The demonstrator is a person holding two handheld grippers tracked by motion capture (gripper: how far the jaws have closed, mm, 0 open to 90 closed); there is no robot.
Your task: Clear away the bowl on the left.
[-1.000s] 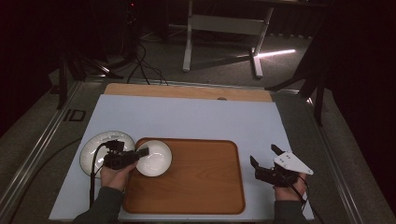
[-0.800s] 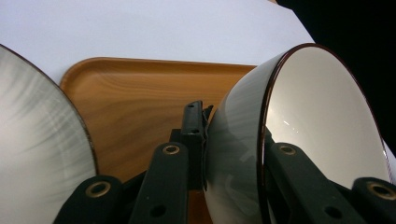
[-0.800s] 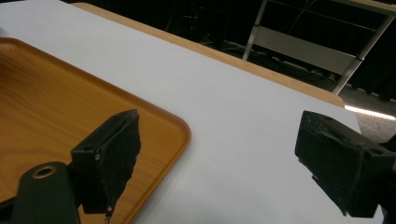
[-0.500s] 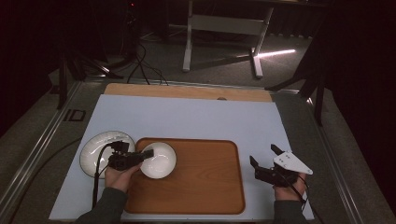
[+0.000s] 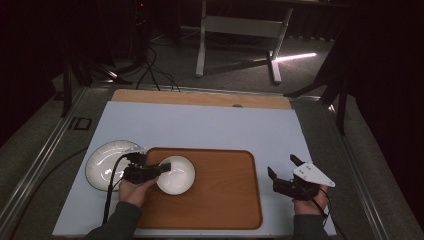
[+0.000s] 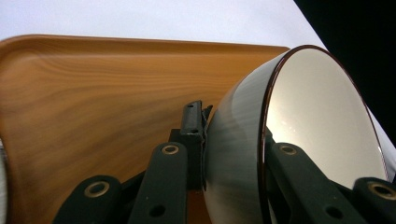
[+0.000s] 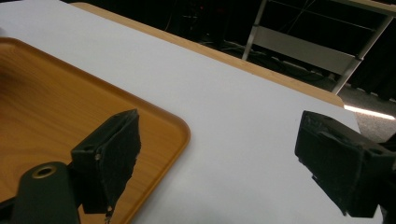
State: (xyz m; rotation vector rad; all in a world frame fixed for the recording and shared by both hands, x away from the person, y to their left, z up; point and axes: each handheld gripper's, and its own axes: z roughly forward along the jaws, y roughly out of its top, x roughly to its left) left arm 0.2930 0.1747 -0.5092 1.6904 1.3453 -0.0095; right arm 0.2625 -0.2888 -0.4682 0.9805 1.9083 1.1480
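Note:
A white bowl [image 5: 176, 174] with a dark rim is over the left part of the wooden tray [image 5: 225, 200]. My left gripper [image 5: 162, 167] is shut on its near left rim. In the left gripper view the bowl [image 6: 299, 126] is tipped on edge, with one jaw outside its wall and one inside. A white plate [image 5: 102, 162] lies on the table just left of the tray. My right gripper [image 5: 282, 172] is open with nothing between its jaws, just off the tray's right edge. In the right gripper view the gripper [image 7: 229, 163] hovers over the tray corner [image 7: 177, 130] and the white table.
A pale blue-white mat [image 5: 210, 125] covers the table, with a wooden strip [image 5: 200, 97] along the far edge. A white desk frame [image 5: 240, 30] and cables [image 5: 150, 65] stand on the dark floor beyond. A cable [image 5: 110, 190] trails from my left gripper.
My left gripper has carried the bowl a little to the right, farther over the tray. The right gripper has stayed where it was.

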